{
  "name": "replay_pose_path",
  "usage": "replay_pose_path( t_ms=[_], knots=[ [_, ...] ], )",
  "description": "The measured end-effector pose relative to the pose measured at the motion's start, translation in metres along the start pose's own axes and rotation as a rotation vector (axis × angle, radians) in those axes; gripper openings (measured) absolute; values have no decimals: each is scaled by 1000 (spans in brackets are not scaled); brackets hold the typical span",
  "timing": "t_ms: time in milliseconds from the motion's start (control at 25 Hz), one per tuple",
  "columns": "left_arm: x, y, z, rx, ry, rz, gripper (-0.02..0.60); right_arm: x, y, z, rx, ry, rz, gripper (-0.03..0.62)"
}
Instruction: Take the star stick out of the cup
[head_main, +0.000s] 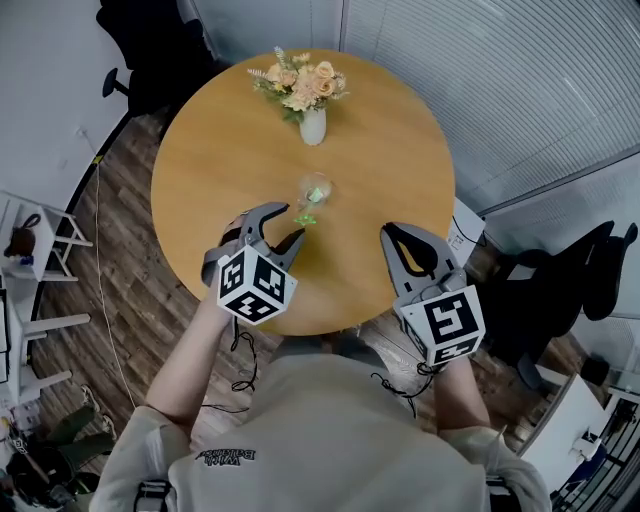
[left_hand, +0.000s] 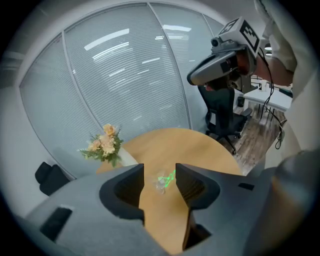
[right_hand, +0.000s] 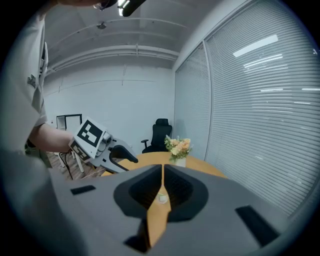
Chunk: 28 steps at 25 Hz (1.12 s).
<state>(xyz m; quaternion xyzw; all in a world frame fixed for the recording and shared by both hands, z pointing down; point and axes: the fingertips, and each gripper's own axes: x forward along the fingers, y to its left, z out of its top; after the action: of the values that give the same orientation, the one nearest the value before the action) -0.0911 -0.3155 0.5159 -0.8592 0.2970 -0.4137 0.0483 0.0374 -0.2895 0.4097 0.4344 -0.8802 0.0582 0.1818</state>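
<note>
Nearest the head camera was the person's pale shirt (head_main: 330, 430), and past it two grippers hung over the near edge of the round table (head_main: 400, 150). The left gripper (head_main: 287, 225) was on the person's side of the cup (head_main: 314, 188), near it but not touching. Its jaws were spread wide with nothing in them, and its own view looked through the gap straight at the cup. The right gripper (head_main: 388, 236) sat well to the right of the cup, jaws drawn together on nothing. A vase of flowers (head_main: 311, 120) stood beyond the cup. The green star stick (head_main: 318, 193) seemed to be in the cup, slanting out past its rim, so the task looked barely begun: the grasp, the lift and the pull clear of the cup all remained. The cup was small and see-through in every view, so whether it stood upright or lay tipped could not be settled. A second green patch on the left gripper's side of the cup might have been the stick's lower end seen through the clear wall, or something apart. The star shape itself could not be made out. In the right gripper view the cup was only a pale speck in the slit between the jaws.
</note>
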Motion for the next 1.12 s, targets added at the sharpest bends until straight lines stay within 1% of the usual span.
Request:
replay_pose_path(
  t_ms=[120, 200, 320, 440, 640, 680, 760, 880, 1120],
  knots=[
    [23, -14, -12, -53, 18, -103, 190, 4, -3, -9, 14, 21, 0, 35],
    [37, -22, -20, -45, 46, -141, 190, 6, -5, -16, 24, 37, 1, 35],
    [57, -32, -35, -21, 104, -165, 190, 8, -7, -26, 42, 60, 3, 35],
    [70, -35, -43, -24, 129, -159, 190, 9, -9, -37, 55, 85, 1, 35],
    [83, -38, -46, -30, 122, -146, 187, 5, -10, -54, 112, 110, 4, 35],
    [84, -36, -45, -31, 116, -132, 177, 4, -11, -57, 119, 113, 2, 35],
    [85, -30, -43, -52, 101, -102, 126, 4, -12, -61, 127, 119, 0, 35],
    [89, -25, -41, -98, 90, -85, 75, 5, -15, -66, 132, 128, -5, 36],
    [83, -18, -34, -118, 72, -49, 43, 2, -17, -68, 129, 131, -13, 35]
  ],
)
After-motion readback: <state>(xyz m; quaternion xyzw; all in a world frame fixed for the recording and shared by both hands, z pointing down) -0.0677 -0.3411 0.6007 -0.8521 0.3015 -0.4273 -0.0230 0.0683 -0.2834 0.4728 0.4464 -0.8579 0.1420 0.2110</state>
